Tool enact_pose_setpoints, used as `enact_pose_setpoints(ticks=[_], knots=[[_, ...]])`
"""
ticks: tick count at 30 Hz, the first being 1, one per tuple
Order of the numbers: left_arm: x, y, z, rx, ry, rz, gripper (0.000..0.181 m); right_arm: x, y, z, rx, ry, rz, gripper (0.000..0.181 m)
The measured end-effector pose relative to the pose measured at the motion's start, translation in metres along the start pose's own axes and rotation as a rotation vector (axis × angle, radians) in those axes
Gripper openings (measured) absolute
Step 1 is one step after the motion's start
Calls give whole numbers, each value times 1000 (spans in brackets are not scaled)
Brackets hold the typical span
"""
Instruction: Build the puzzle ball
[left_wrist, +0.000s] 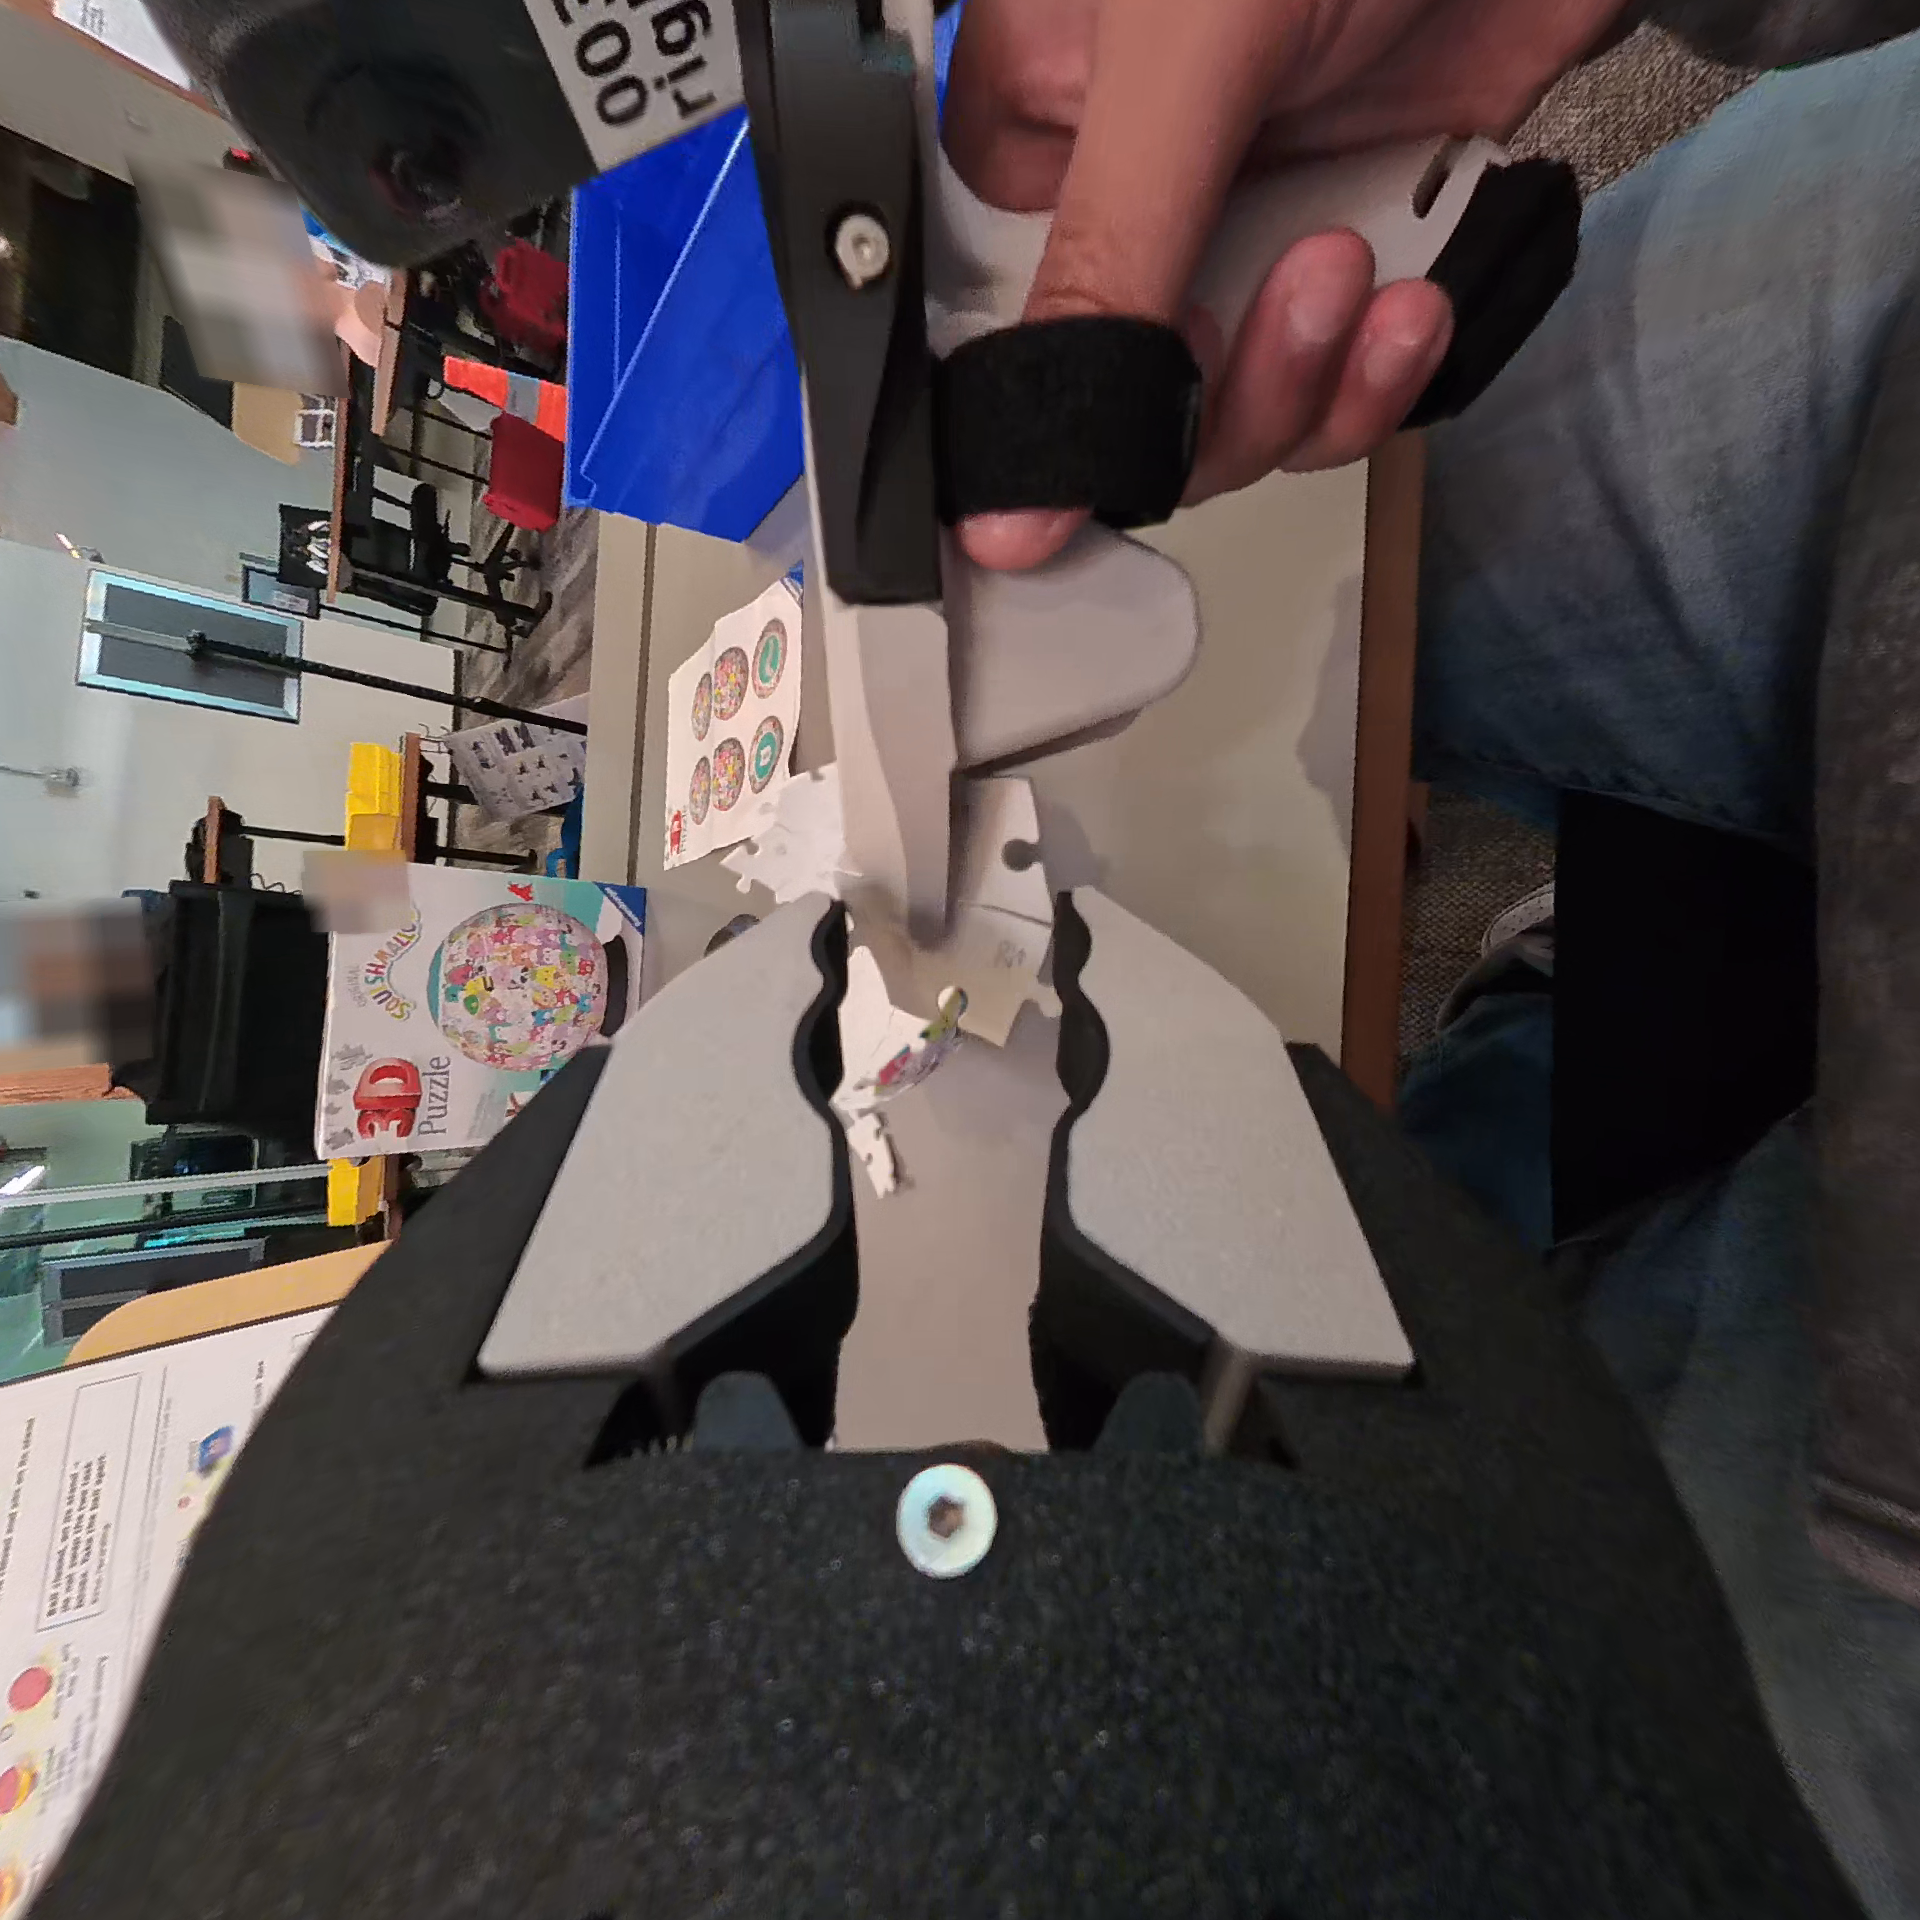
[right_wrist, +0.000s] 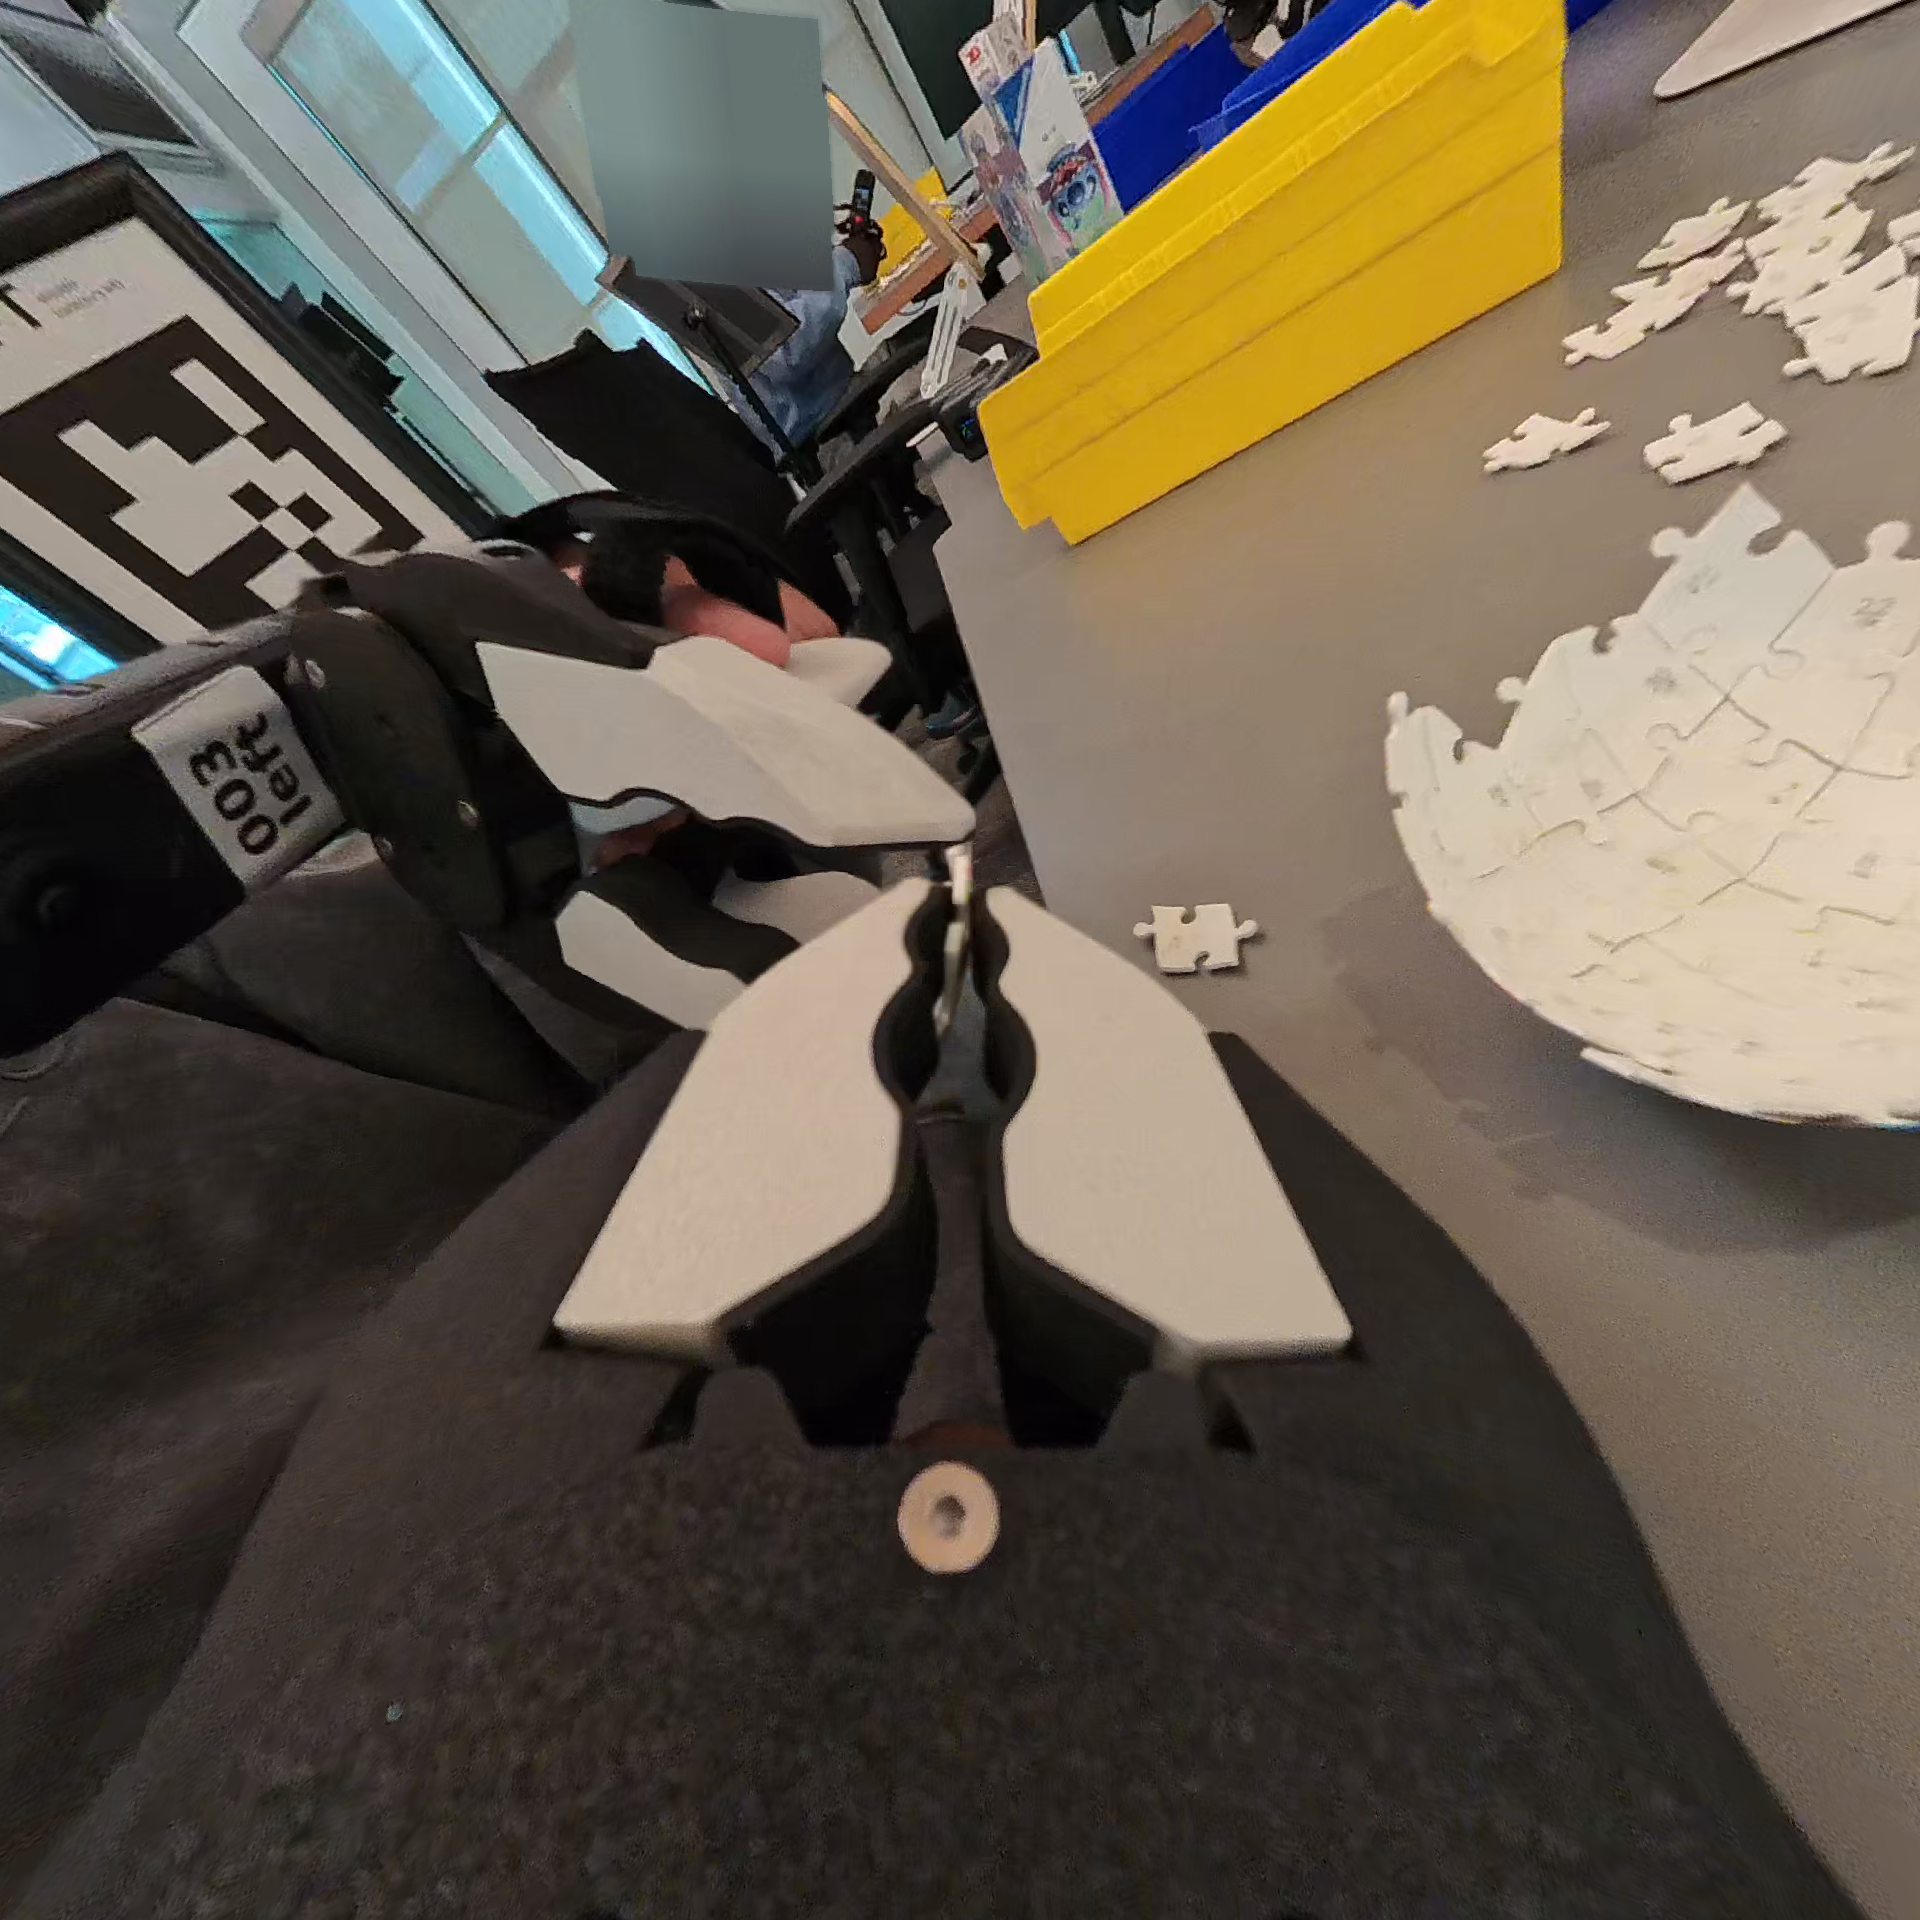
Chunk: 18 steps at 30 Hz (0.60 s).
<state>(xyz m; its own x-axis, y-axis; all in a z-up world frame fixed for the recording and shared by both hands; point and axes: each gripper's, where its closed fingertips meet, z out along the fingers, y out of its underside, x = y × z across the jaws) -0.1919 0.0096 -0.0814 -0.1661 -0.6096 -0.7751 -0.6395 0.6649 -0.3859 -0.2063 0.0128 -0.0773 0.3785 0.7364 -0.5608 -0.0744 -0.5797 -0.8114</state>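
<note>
In the left wrist view my left gripper (left_wrist: 945, 920) has its jaws apart, with small joined puzzle pieces (left_wrist: 1003, 961) spanning the gap and touching both fingers; one piece shows a coloured face (left_wrist: 909, 1049). My right gripper (left_wrist: 925, 914) comes in from above, held by a hand (left_wrist: 1195, 208), and pinches the same pieces. In the right wrist view my right gripper (right_wrist: 961, 894) is shut on the pieces, seen edge-on (right_wrist: 954, 935). The left gripper's upper finger (right_wrist: 779, 769) touches their top edge; its lower fingertip is hidden. A white half-built ball shell (right_wrist: 1662, 831) lies open side up on the grey table.
One loose piece (right_wrist: 1195, 935) lies near the table edge, and several more (right_wrist: 1818, 281) lie farther back. A yellow bin (right_wrist: 1299, 312) and a blue bin (left_wrist: 675, 343) stand behind. The puzzle box (left_wrist: 468, 1018) and a printed sheet (left_wrist: 738, 707) are on the table. The person's leg (left_wrist: 1662, 520) is close.
</note>
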Motion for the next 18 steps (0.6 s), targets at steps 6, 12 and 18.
enact_pose_setpoints(ticks=[6, 12, 18], knots=[[-4, -2, -5, 28, -31, -58, 31, 4, -4, -3, -5, 105, -119, 3], [-7, -3, -21, 233, 131, -660, 33, -19, -22, -12, 141, -18, -195, 3], [-10, -25, -24, 472, 290, -1026, 19, -35, -26, -7, 230, -92, -209, 3]])
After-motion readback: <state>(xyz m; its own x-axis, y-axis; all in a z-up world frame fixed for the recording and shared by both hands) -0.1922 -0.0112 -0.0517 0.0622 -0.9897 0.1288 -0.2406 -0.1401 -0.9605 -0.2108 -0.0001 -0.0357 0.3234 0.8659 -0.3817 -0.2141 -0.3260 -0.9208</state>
